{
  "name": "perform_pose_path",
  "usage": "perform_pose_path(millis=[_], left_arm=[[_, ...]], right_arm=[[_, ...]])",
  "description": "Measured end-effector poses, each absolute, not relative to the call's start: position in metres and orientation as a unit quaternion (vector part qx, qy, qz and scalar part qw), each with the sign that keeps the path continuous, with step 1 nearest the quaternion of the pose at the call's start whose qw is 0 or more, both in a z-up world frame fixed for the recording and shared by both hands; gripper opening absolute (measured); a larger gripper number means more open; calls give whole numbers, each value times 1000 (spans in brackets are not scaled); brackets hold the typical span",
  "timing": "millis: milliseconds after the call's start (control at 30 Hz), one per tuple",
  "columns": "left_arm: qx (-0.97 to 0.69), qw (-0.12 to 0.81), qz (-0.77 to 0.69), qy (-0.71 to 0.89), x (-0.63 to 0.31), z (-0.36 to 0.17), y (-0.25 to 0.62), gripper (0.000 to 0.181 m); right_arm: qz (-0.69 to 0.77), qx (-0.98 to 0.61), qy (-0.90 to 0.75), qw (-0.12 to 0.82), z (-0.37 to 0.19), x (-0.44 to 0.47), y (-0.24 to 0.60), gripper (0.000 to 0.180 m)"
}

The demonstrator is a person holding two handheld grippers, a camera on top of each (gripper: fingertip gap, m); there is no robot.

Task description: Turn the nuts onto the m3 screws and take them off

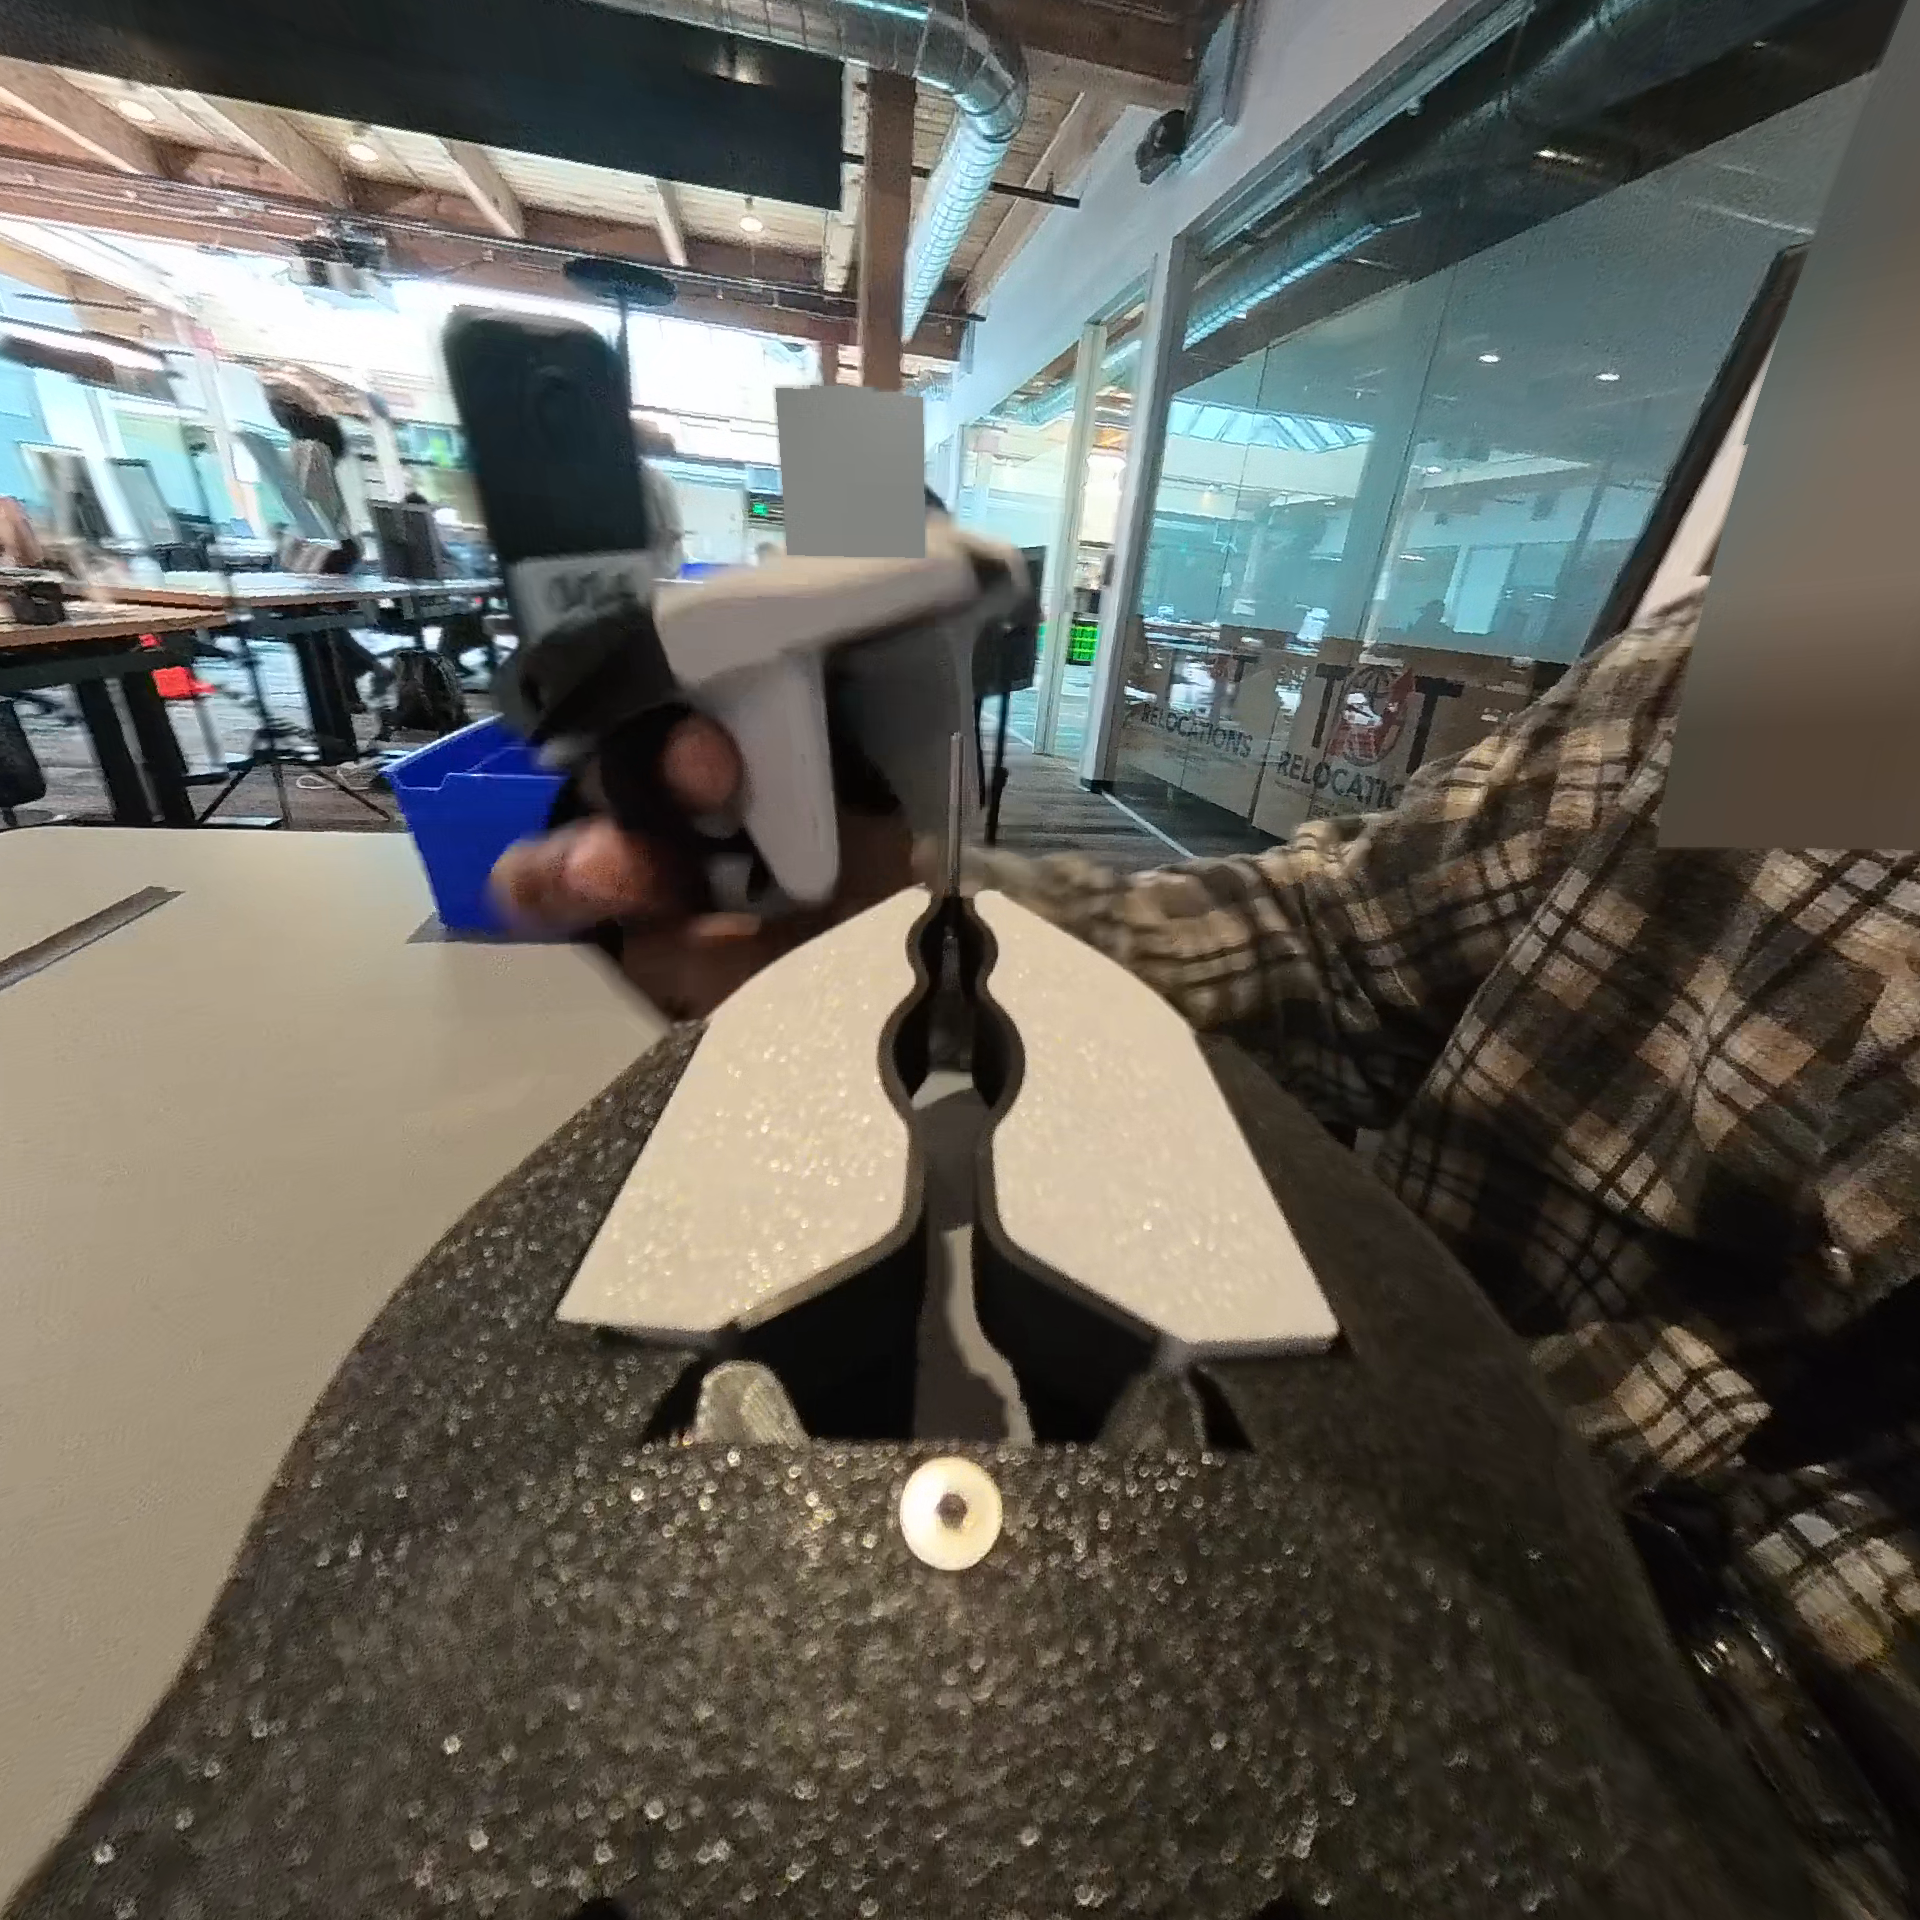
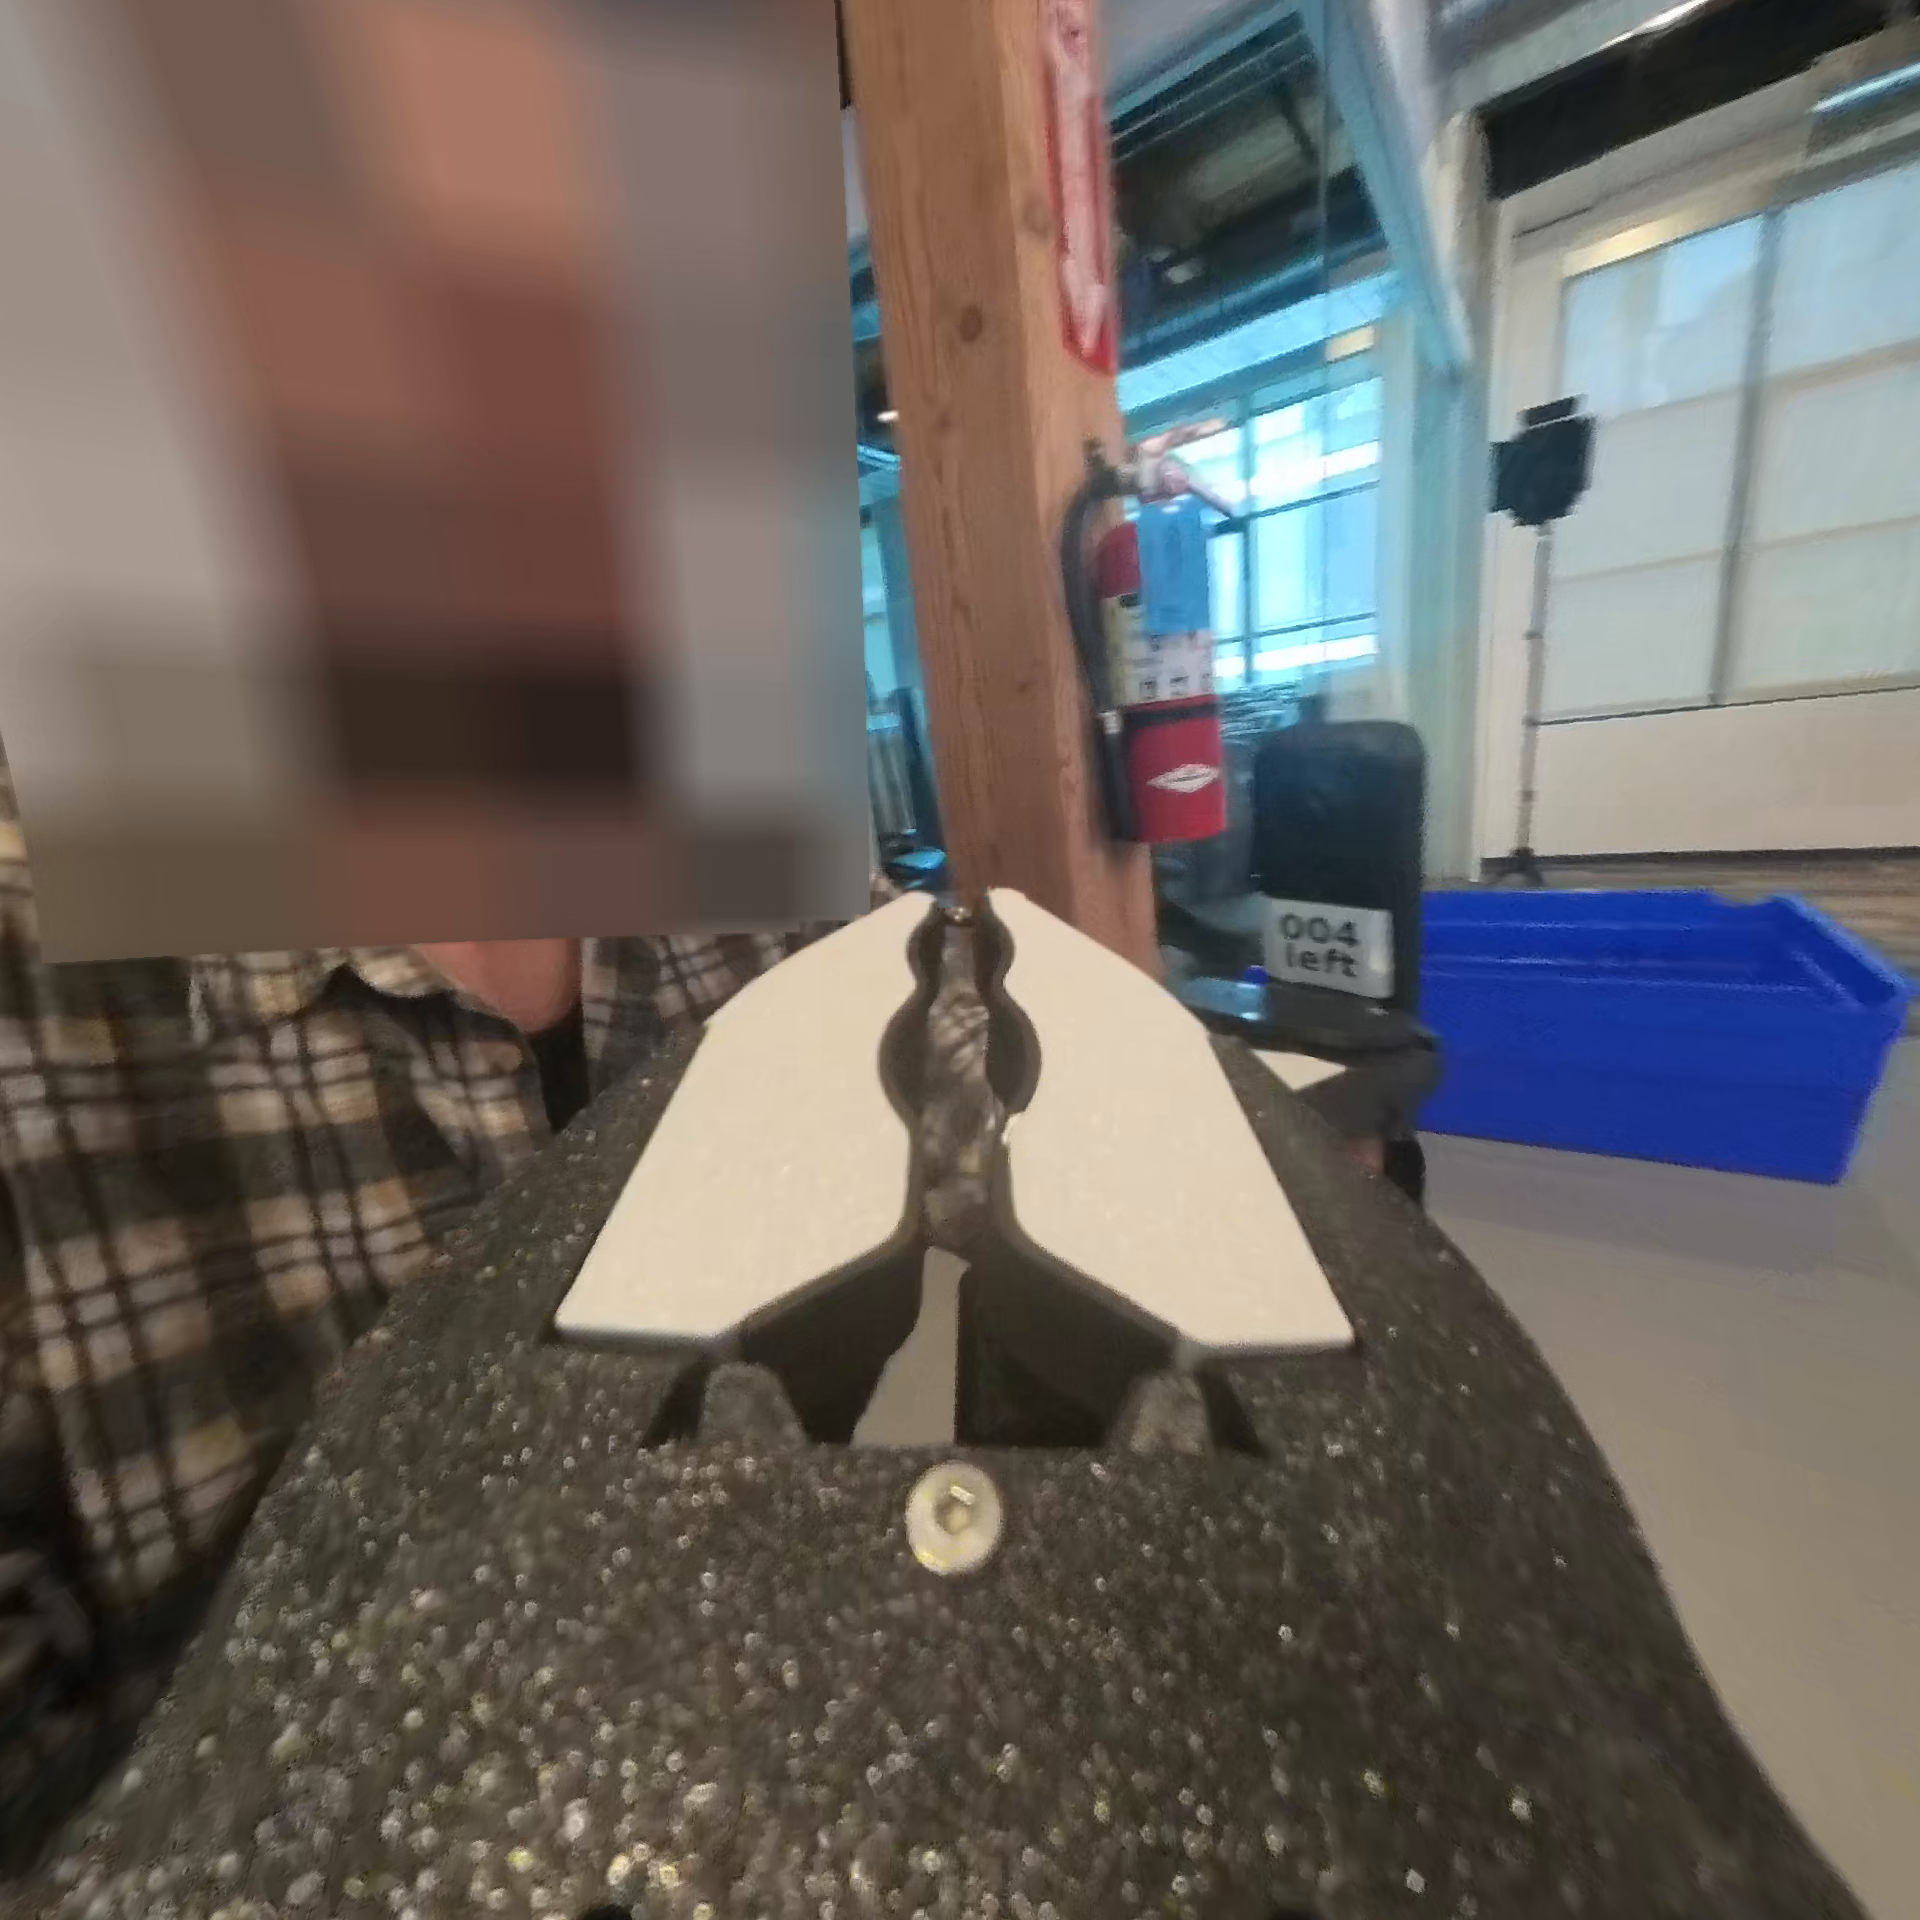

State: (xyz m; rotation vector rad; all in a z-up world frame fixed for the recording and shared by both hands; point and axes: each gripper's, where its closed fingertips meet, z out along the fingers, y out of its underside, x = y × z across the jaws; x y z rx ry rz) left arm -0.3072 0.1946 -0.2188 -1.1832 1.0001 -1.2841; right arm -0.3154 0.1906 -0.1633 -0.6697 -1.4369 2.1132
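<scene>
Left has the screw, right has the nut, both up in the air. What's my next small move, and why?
Probably bring the right gripper toward the screw's free tip and line the nut up with it. The left gripper is shut on the screw, which stands bare above its fingertips, and no nut shows on its shaft.

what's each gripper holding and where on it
Left gripper pinches a thin screw by its lower end. Right gripper pinches a small nut at its fingertips.
</scene>
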Motion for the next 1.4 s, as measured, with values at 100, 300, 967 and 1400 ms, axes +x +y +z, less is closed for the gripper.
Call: perform_pose_path(millis=[100,300,967,1400], left_arm=[[-508,541,-532,407,-311,-220,201,2],[-519,549,-528,388,-313,-219,207,2],[-540,553,-505,384,-312,-228,214,2],[-543,553,-505,379,-314,-228,216,2]], right_arm=[[754,-303,-489,317,-147,-303,207,5],[595,-515,-355,504,-132,-191,285,5],[131,-892,-131,413,-307,145,362,5],[66,-927,-148,339,-324,149,359,18]])
